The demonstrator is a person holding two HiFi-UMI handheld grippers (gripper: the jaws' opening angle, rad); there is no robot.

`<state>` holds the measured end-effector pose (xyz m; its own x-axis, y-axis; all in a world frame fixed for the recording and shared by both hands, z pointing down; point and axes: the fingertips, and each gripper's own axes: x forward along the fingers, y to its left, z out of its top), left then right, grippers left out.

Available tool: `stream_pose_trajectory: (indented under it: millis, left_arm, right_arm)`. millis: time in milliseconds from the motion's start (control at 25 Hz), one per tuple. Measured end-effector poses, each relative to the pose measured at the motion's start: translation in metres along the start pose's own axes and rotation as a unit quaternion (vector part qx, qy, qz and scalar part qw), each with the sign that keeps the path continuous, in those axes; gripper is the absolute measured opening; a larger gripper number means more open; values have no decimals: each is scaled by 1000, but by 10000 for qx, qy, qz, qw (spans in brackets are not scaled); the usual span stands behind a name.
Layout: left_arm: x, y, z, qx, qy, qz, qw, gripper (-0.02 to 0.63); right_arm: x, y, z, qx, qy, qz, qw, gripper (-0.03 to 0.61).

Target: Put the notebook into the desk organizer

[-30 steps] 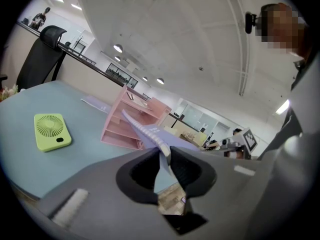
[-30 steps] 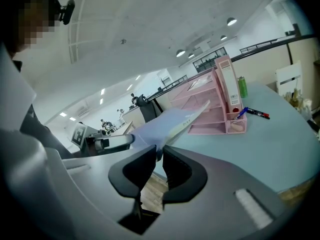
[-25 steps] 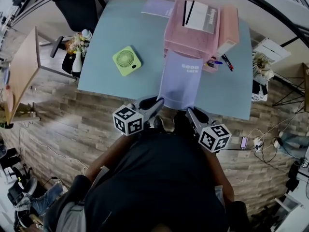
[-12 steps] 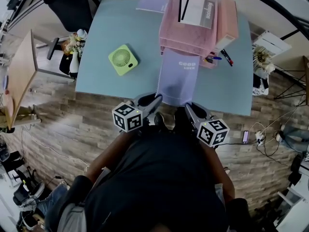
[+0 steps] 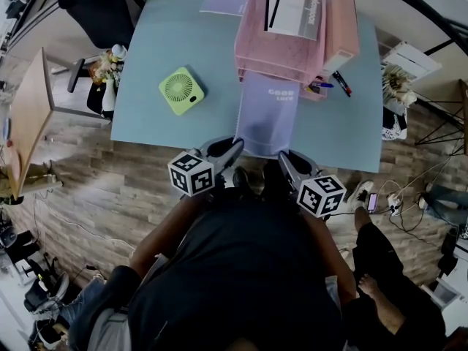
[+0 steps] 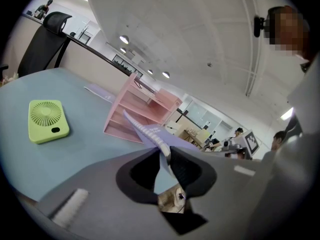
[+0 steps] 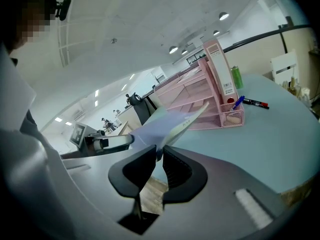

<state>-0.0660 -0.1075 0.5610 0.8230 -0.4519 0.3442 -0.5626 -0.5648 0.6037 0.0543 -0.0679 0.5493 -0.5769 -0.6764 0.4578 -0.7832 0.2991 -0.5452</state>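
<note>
Near end: left gripper [image 6: 167, 156] and right gripper [image 7: 159, 156] each have their fingers clamped on a near corner of the notebook [image 5: 267, 113]. Probably a two-point hold so the thin, floppy lilac cover stays level and aimed. Ring binding runs along its left edge. Its far edge sits at the open front of the pink tiered desk organizer [image 5: 281, 46]; can't tell if it's inside yet. Smooth pale blue table [image 5: 168, 42], with a lime square fan [image 5: 180, 91] lying flat to the left.

A closed lilac spiral notebook [image 5: 269, 115], cover up, is tilted with its far edge touching the front of the pink tiered desk organizer [image 5: 281, 50], which stands upright behind it.
</note>
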Motion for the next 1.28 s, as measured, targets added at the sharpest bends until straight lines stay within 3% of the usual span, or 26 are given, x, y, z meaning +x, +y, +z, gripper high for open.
stream_pose_trajectory:
  millis: [1280]
  left_arm:
    - [58,39,22,-289,155,131,9994,127]
  right_arm:
    - [40,-56,28,250,292,-121,9992,43]
